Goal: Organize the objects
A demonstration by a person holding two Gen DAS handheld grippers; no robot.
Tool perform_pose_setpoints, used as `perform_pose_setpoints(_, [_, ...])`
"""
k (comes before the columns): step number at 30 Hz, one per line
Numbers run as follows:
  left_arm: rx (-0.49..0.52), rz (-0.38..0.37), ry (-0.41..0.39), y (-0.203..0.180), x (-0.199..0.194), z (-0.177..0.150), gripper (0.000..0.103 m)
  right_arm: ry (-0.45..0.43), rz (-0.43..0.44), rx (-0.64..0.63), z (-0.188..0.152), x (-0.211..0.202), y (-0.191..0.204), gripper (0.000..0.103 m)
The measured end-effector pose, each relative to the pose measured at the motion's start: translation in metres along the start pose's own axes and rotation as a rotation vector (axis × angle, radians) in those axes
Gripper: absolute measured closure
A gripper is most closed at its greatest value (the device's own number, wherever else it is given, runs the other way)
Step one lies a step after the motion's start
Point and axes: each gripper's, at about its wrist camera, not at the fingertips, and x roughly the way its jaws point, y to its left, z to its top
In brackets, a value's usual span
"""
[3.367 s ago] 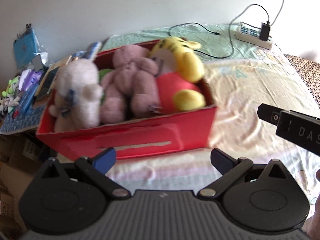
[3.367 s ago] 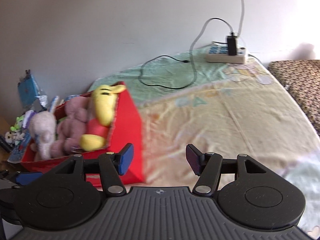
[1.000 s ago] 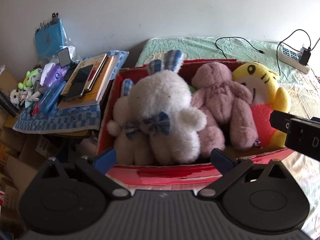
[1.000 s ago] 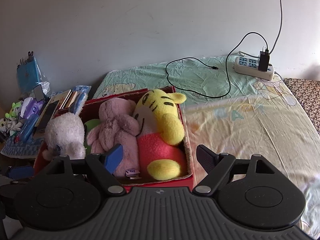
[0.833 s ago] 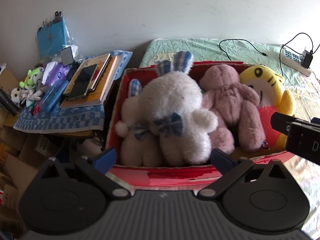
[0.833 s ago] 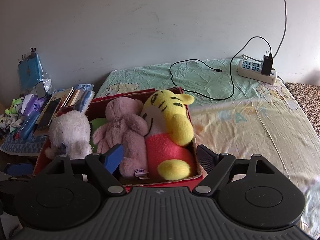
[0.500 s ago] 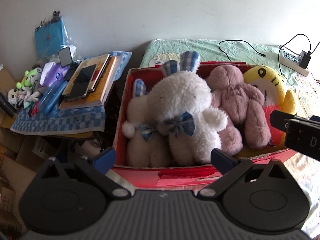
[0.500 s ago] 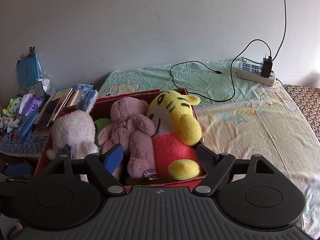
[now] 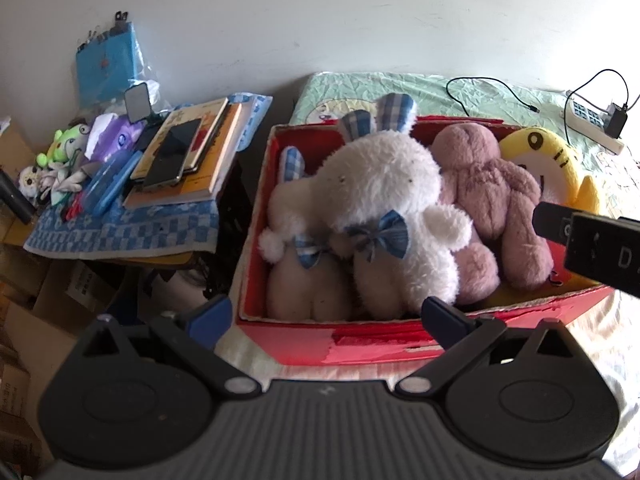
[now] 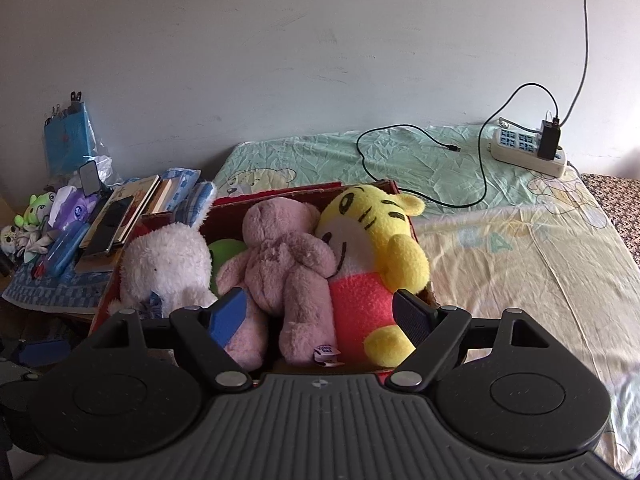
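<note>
A red cardboard box (image 9: 360, 344) sits on the bed, packed with plush toys. Inside lie a white rabbit with blue bows (image 9: 384, 200), a pink bear (image 9: 492, 196) and a yellow tiger with a pink belly (image 9: 548, 160). My left gripper (image 9: 326, 314) hovers open just before the box's near wall, nothing between its fingers. My right gripper (image 10: 318, 310) is open over the near end of the box, above the pink bear (image 10: 288, 264) and the tiger (image 10: 372, 248); the white rabbit (image 10: 168, 264) lies to its left. A green toy (image 10: 226, 250) peeks out between rabbit and bear.
A low side table with a blue checked cloth (image 9: 120, 232) left of the box carries books (image 9: 192, 152), a phone, pens and small figures. A power strip (image 10: 528, 152) and black cable (image 10: 400, 168) lie at the bed's far end. Cardboard boxes (image 9: 24, 320) stand below left.
Both grippers have swung left and come to look down into the red box; over the last second the box drifted slightly right in both views. Both stay open and empty.
</note>
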Motion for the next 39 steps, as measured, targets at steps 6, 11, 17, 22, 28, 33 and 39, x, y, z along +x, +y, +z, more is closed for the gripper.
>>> perform_pose_setpoints(6, [-0.030,-0.007,0.012,0.005,0.003,0.000,0.002,0.005,0.005,-0.015,-0.001,0.001,-0.001,0.020])
perform_pose_setpoints(11, [-0.024,-0.013,0.015,0.000,0.005,0.001,0.002,0.013,-0.008,-0.010,-0.004,0.001,-0.006,0.020])
perform_pose_setpoints(17, [0.002,-0.022,0.015,-0.009,0.007,0.002,0.002,0.019,-0.024,0.007,-0.006,0.002,-0.011,0.020])
perform_pose_setpoints(22, [0.010,-0.026,0.014,-0.011,0.009,0.003,0.002,0.024,-0.030,0.020,-0.007,0.004,-0.012,0.020])
perform_pose_setpoints(28, [0.006,-0.028,0.016,-0.009,0.011,0.004,0.002,0.021,-0.024,0.019,-0.005,0.006,-0.011,0.020])
perform_pose_setpoints(33, [-0.003,-0.041,0.007,-0.005,0.011,0.005,0.002,0.020,-0.018,0.013,-0.004,0.009,-0.008,0.020])
perform_pose_setpoints(39, [-0.019,-0.067,-0.009,-0.002,0.010,0.008,0.002,0.015,-0.019,0.010,-0.002,0.011,-0.006,0.020])
